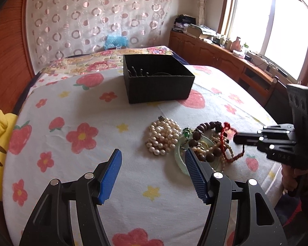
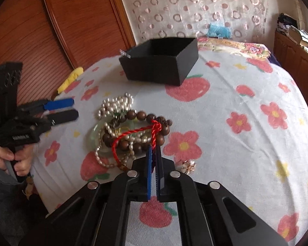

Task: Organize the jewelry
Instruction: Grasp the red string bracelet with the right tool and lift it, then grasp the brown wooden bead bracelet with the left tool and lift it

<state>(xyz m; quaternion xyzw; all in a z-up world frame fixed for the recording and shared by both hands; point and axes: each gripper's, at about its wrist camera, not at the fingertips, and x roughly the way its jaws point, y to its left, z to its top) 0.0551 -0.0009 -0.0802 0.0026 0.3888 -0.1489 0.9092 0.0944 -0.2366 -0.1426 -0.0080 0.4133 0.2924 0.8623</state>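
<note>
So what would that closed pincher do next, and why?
Probably lift slowly. The right gripper is shut on the red cord, which lies tangled with the brown beads and pearls. A gentle rise should show whether the cord comes free before carrying it to the black box.

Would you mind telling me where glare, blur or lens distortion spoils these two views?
Left wrist view: the window is blown out white, and the fisheye bows the bed edges. Right wrist view: no glare, the left gripper is motion-smeared, while the red cord looks sharp.
</note>
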